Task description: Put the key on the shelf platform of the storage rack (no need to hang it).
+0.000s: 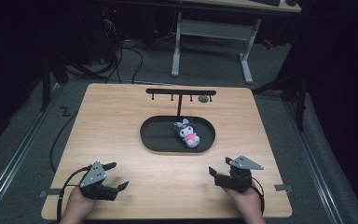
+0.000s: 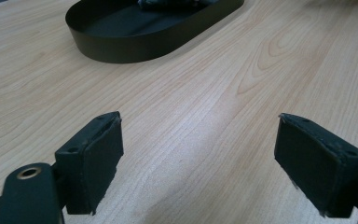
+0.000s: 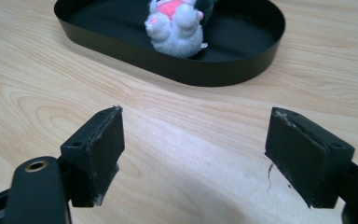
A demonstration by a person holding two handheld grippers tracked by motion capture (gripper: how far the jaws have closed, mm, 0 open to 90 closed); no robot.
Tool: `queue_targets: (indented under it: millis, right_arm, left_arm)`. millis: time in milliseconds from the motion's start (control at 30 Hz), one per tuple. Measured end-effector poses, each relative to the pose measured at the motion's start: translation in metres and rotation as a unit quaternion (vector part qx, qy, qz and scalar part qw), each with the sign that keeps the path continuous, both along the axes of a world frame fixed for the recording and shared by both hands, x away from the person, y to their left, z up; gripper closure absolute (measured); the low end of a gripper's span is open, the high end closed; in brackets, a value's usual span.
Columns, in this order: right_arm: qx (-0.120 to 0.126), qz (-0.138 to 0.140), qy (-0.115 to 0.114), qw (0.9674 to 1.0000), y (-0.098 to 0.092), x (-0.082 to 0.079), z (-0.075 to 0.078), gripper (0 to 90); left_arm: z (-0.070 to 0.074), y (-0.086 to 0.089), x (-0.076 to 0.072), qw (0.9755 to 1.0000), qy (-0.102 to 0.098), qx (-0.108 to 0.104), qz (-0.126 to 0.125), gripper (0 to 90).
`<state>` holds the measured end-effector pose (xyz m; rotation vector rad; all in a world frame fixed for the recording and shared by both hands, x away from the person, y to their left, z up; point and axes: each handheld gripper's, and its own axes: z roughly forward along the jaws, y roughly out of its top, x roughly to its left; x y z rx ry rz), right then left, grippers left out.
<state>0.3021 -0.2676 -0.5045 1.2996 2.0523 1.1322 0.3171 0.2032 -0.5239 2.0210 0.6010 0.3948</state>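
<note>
A small plush toy (image 1: 187, 132), white and pink with dark ears, lies in the right half of a black oval tray (image 1: 154, 135) at the table's middle. The right gripper view shows the plush toy (image 3: 177, 29) in the tray (image 3: 177, 70) just ahead of the jaws. My left gripper (image 1: 117, 176) rests open near the front left edge, its jaws wide apart over bare wood (image 2: 198, 154). My right gripper (image 1: 219, 166) is open near the front right, nothing between its jaws (image 3: 193, 154). In the left gripper view the tray (image 2: 121, 44) lies ahead to the left.
A black T-shaped hanger stand (image 1: 180, 93) with small pegs rises just behind the tray. The wooden table (image 1: 107, 121) ends close behind both hands. A white-legged desk (image 1: 209, 32) and cables (image 1: 121, 56) stand on the floor beyond.
</note>
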Motion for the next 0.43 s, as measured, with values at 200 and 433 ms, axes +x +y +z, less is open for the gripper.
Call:
queue_targets:
  millis: [200,433]
  right_arm:
    - [0.012,-0.008,-0.031,0.9994,-0.01,-0.021,-0.005,19.6]
    - [0.018,-0.015,-0.03,0.9993,-0.014,-0.02,-0.009,19.6]
  left_arm:
    - [0.001,-0.003,-0.001,1.0,-0.002,-0.005,-0.003,16.0]
    - [0.001,-0.004,-0.001,1.0,-0.001,-0.002,-0.006,16.0]
